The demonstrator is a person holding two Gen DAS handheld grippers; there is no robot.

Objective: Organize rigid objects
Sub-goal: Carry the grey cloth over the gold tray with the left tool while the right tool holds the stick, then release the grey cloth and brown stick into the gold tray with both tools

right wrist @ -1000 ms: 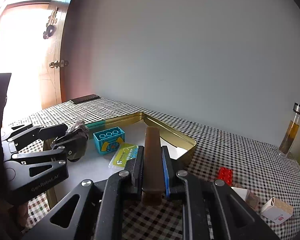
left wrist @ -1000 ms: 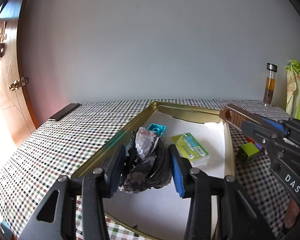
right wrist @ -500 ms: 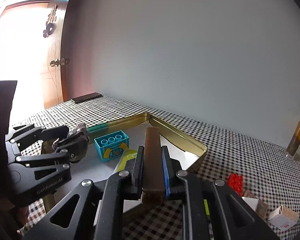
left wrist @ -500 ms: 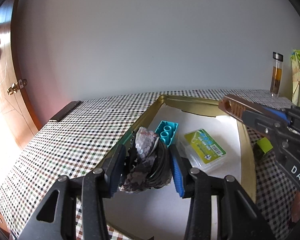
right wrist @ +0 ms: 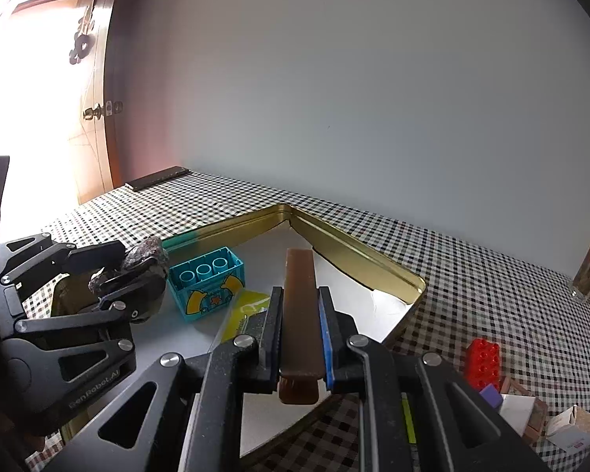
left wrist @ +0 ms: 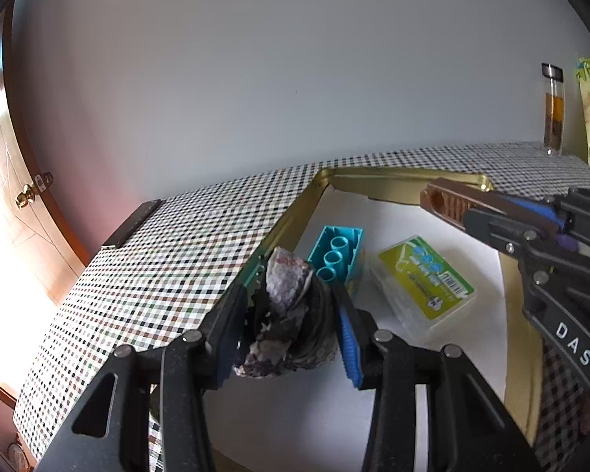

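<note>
Right wrist – red brick (right wrist: pixel 482 362) beside tray (right wrist: pixel 358 263).

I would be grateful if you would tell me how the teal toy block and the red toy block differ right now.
The teal block lies inside the gold tray; the red block sits outside it on the checked tablecloth. The teal block looks larger and rests on its side, its hollow tubes facing the camera, with a printed picture showing; the red block is plain, with studs showing. Both are plastic bricks, and neither tool holds them.
</note>
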